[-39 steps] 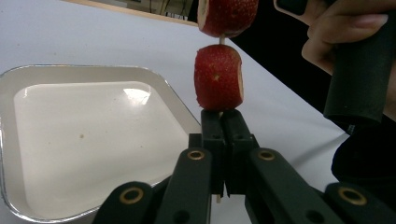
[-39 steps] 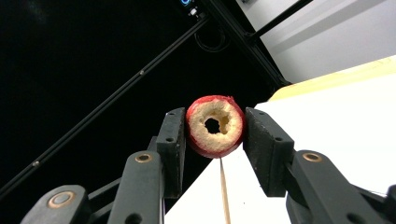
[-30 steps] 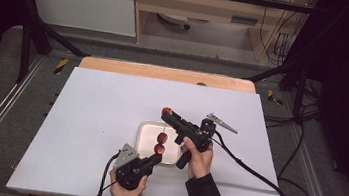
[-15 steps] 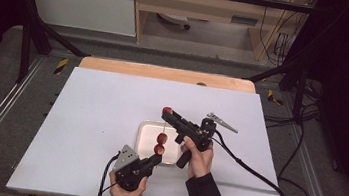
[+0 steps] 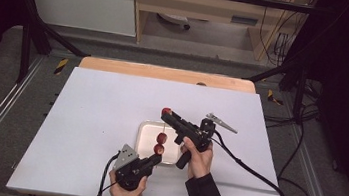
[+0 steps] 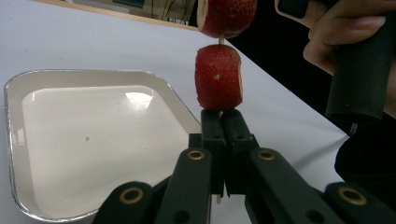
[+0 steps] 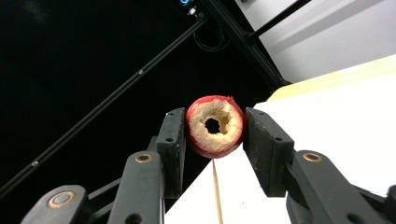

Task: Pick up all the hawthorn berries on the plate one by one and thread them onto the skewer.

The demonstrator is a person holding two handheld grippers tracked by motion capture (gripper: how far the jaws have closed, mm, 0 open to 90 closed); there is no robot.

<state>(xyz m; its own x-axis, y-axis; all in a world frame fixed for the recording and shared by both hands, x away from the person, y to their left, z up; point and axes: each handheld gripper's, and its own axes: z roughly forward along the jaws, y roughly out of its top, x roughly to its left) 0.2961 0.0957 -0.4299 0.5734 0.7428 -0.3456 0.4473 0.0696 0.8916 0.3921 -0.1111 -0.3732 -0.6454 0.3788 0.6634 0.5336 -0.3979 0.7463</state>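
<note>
Three red fruit pieces on one thin skewer point(image 7: 215, 191), held up over the foil tray point(image 5: 147, 134) near the table's point(image 5: 84, 117) front edge. Left gripper point(image 6: 219, 126) is clamped tight on the stick's bottom end, right under the lowest piece point(image 6: 218, 77). Right gripper point(image 7: 215, 128) squeezes the top piece point(image 7: 215, 126).

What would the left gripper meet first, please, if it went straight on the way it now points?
Probably the lower fruit piece on the skewer that the left gripper clamps; it sits just beyond the tips, another piece past it.
</note>
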